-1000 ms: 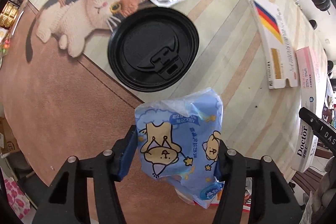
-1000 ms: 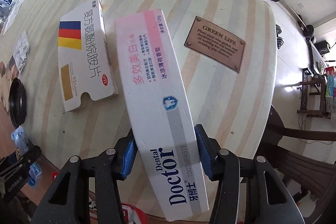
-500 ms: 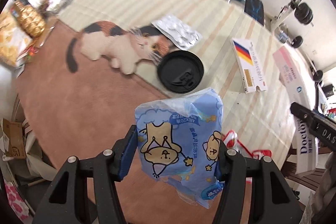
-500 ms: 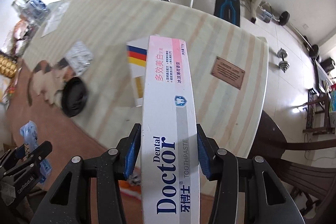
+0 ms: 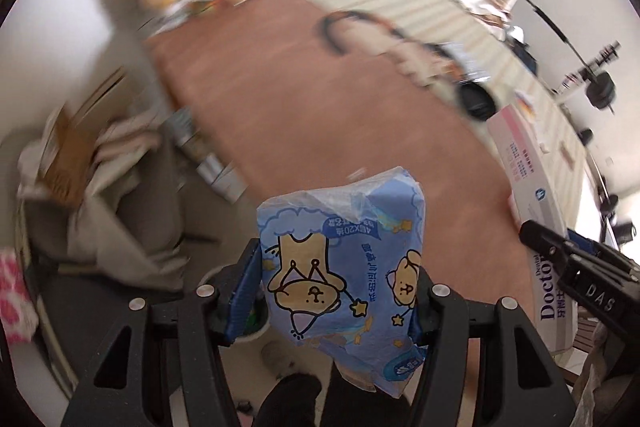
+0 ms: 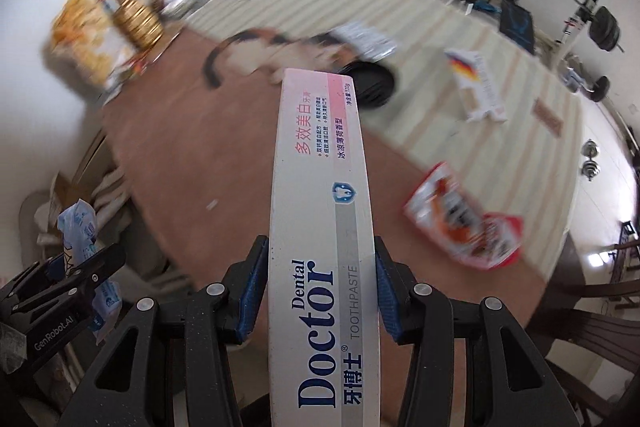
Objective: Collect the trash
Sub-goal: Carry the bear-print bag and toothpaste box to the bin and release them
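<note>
- The left gripper (image 5: 338, 291) grips one crumpled blue bear-print plastic wrapper (image 5: 340, 259), lifted clear off the table's (image 6: 248, 163) near edge.
- The right gripper (image 6: 318, 291) clamps one long white-and-pink toothpaste box (image 6: 322, 227).
- Best keep both squeezed firmly until over a bin; none is clearly visible.
- Left on the table: one black round lid (image 6: 374, 89), one red snack packet (image 6: 460, 223), one white medicine box (image 6: 478, 87).

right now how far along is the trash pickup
Done: nothing visibly binned. In hand: left gripper clamps the blue tissue pack; right gripper clamps the toothpaste box. Left on the table: black lid, medicine box, red wrapper, foil pack.
</note>
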`<state>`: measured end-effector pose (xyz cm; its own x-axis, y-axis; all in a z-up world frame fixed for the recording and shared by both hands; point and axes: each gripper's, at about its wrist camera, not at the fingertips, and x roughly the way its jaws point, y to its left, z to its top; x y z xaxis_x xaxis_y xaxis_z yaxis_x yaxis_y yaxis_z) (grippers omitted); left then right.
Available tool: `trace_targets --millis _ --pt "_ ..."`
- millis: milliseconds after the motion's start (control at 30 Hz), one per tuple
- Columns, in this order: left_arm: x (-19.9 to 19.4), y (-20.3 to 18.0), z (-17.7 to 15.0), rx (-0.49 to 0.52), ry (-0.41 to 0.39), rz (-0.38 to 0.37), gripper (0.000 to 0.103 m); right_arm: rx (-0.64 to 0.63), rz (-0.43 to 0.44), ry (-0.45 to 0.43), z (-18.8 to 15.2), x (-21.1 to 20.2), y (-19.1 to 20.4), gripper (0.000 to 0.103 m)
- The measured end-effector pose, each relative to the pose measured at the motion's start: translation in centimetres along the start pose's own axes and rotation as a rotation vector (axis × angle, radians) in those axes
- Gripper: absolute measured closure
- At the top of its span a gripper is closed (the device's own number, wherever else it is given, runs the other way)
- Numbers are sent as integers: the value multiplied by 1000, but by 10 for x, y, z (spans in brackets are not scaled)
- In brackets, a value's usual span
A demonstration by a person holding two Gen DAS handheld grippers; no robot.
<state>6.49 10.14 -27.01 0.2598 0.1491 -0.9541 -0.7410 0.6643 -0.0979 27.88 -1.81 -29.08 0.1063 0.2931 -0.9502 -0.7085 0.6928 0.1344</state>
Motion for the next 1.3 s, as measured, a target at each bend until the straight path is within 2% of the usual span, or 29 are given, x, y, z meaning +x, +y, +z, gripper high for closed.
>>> trace_targets --millis 133,333,500,633,733,800,867,933,967,1000,1067,1133,1233,1300 --pt "12 69 -46 -97 47 26 47 -79 45 77 -53 33 74 52" --pt "74 170 -121 -286 194 43 47 -210 101 259 -137 122 159 52" --pt "164 237 -184 -435 315 34 47 -269 142 468 -210 234 197 52" --pt "252 267 -221 -498 399 -34 47 -296 148 571 -246 324 213 52" --pt "309 280 -233 -517 433 -54 46 -296 145 631 -263 391 220 52" --pt "346 291 -239 -534 448 -75 35 -281 146 668 -272 435 222 52" --pt "374 302 -249 -564 455 -97 15 -267 130 682 -278 470 223 51" --pt "395 311 -256 -592 464 -107 4 -280 116 711 -283 502 227 51" --pt "402 316 -259 -596 468 -96 4 -278 111 732 -285 517 227 50" --pt "404 318 -260 -597 466 -85 4 -268 118 747 -287 529 226 49" --pt "406 323 -265 -598 457 -56 4 -264 120 752 -287 540 224 23" --pt "404 326 -267 -593 438 -16 4 -284 108 726 -287 543 225 18" --pt "398 330 -268 -560 409 79 4 -332 58 684 -285 538 228 1" --pt "389 328 -267 -541 395 130 4 -376 15 649 -284 533 228 1"
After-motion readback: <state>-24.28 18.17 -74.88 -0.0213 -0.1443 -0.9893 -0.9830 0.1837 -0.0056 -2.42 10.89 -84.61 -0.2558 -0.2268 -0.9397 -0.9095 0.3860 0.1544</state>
